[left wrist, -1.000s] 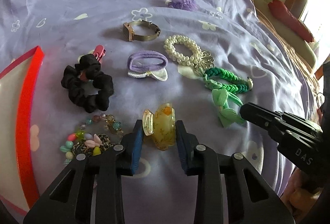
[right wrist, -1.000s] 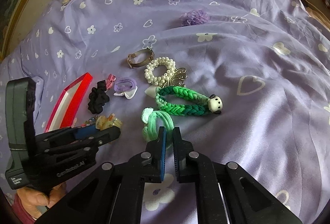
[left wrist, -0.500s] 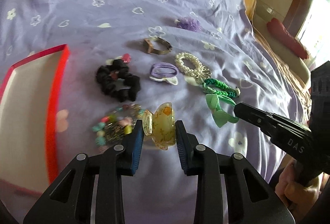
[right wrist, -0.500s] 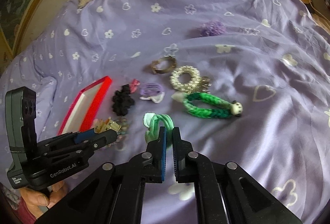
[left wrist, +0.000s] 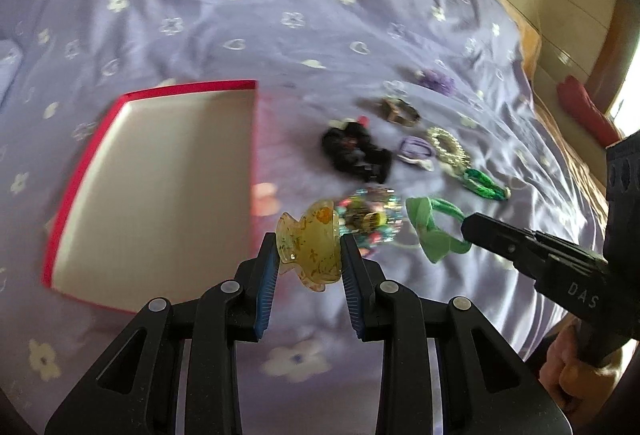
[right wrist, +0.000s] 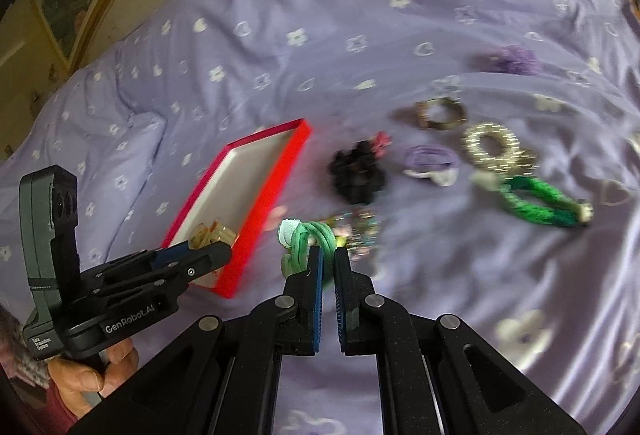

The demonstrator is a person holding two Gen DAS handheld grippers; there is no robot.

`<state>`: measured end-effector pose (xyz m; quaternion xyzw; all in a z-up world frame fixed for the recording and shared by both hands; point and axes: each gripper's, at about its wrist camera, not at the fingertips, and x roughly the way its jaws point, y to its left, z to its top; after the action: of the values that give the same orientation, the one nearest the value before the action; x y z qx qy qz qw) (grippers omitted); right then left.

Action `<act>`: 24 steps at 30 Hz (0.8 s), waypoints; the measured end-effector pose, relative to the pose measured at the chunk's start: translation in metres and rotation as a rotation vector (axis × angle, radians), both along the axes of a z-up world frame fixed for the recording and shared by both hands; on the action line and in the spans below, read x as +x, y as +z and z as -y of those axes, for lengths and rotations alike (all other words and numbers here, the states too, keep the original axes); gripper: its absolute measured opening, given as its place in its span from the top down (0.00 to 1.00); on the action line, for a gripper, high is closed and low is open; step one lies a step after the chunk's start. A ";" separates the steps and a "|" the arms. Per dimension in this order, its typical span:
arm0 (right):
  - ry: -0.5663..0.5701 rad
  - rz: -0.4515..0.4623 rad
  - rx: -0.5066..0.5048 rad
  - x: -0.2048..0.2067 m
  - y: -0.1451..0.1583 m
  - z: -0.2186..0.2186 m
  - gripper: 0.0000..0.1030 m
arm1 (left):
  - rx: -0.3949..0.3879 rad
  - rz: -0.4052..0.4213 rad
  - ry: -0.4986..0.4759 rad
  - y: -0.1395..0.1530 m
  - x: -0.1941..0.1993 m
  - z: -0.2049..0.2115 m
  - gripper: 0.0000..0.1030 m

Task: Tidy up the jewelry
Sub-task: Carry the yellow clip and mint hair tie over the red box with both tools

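Between the blue pads of the left gripper (left wrist: pixel 308 255): yellow hair claw (left wrist: pixel 310 249), pinched, raised off the purple bedspread (left wrist: pixel 280 15). Left of and beyond that gripper: red-rimmed box (left wrist: pixel 253 139), white inside. Beyond and to its right: beaded bracelet (left wrist: pixel 370 213), black scrunchie (left wrist: pixel 356 153). Between the nearly closed fingers of the right gripper (right wrist: pixel 327 263): light green hair tie (right wrist: pixel 306 239), gripped. Further right of that gripper: braided green bracelet (right wrist: pixel 536 201), pearl bracelet (right wrist: pixel 494 145), lilac hair tie (right wrist: pixel 430 159), all blurred
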<state>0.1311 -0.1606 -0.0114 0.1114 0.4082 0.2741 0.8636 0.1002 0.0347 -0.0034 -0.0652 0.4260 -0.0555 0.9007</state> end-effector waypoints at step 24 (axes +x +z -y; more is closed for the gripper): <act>0.280 -0.053 -0.049 0.021 -0.016 -0.157 0.95 | 0.023 -0.070 0.230 -0.035 0.000 -0.132 0.72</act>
<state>0.1525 -0.0041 -0.0276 0.0393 0.4491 0.3787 0.8083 0.1005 0.1669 -0.0383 -0.1052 0.4476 0.0556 0.8863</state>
